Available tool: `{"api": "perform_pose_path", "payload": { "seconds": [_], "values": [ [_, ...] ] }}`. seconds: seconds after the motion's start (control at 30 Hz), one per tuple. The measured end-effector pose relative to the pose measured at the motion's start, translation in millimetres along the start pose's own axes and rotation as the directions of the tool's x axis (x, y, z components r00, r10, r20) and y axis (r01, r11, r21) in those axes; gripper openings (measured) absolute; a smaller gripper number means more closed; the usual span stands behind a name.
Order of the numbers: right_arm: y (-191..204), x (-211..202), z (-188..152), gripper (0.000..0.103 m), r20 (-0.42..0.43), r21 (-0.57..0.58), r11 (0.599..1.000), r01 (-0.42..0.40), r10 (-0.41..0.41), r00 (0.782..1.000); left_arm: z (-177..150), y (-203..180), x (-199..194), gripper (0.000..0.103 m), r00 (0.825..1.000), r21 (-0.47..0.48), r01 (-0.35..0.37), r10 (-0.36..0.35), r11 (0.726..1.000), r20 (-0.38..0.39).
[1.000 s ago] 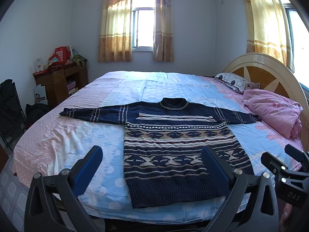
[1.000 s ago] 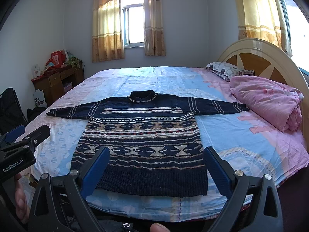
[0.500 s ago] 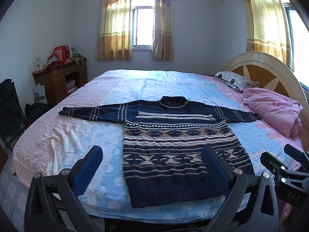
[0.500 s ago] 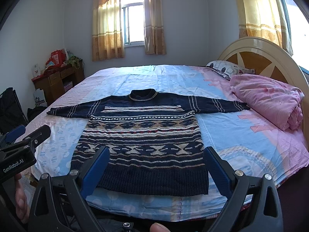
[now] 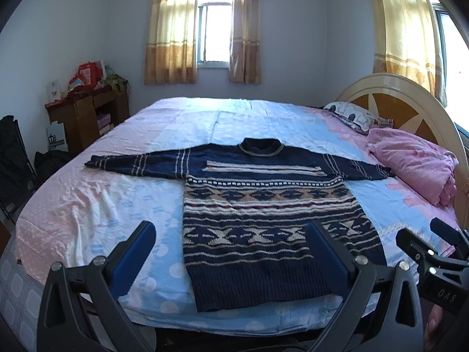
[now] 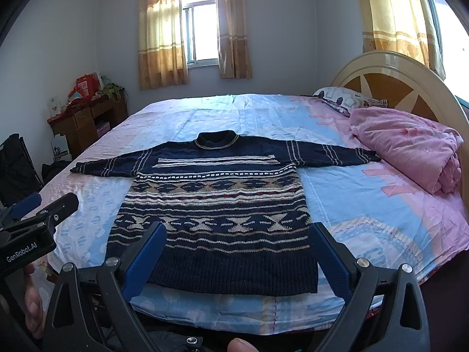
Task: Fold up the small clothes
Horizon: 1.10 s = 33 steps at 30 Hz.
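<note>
Looking down both claws, I see the sweater (image 5: 263, 214) spread flat on the bed (image 5: 96, 205), front up, both sleeves stretched straight out to the sides and the collar pointing toward the far window (image 5: 215, 39). Its hem lies near the bed's near edge, just ahead of me.

My left claw (image 5: 231, 252) is spread wide with nothing between its blue pads (image 5: 132, 261); it hangs short of the bed edge, not touching the sweater. From its camera the hem's left corner falls between the two fingers, with the right finger overlapping the knit in view. My right claw (image 6: 239, 252) is likewise wide open and empty, framing the sweater's lower half from its own camera, apart from the cloth. Each claw shows at the edge of the other's view, and part of a hand (image 6: 30, 299) shows under the left one.

A folded pink quilt (image 6: 407, 146) sits on the right side of the bed, close to the right sleeve's cuff, with a pillow (image 6: 346, 99) behind it against the headboard (image 6: 390, 73). A cluttered wooden desk (image 5: 85, 114) stands by the left wall.
</note>
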State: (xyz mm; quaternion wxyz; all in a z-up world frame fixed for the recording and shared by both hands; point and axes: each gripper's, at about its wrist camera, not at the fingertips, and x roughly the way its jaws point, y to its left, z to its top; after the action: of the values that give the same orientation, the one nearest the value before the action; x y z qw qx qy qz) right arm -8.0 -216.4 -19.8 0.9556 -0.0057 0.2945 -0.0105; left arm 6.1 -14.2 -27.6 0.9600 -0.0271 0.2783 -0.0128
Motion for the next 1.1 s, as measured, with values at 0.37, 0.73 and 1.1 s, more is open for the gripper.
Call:
{"api": "perform_pose_path", "payload": {
  "seconds": [0.37, 0.73, 1.1],
  "values": [
    [-6.1, 17.5, 0.4, 0.098, -0.036, 0.006, 1.0, 0.003, -0.003, 0.999, 4.8, 8.2, 26.9, 0.103, 0.996, -0.006, -0.014, 0.014, 1.0, -0.085],
    [-28.3, 73.2, 1.9, 0.098, -0.098, -0.001, 0.999, 0.045, -0.045, 0.994, 22.9, 19.6, 90.7, 0.103, 0.986, 0.123, -0.136, 0.147, 0.983, -0.082],
    [-55.9, 153.5, 19.9, 0.097, -0.163, -0.045, 0.994, 0.096, -0.102, 0.981, 43.1, 33.0, 163.8, 0.103, 0.965, 0.173, -0.208, 0.23, 0.963, -0.122]
  ]
}}
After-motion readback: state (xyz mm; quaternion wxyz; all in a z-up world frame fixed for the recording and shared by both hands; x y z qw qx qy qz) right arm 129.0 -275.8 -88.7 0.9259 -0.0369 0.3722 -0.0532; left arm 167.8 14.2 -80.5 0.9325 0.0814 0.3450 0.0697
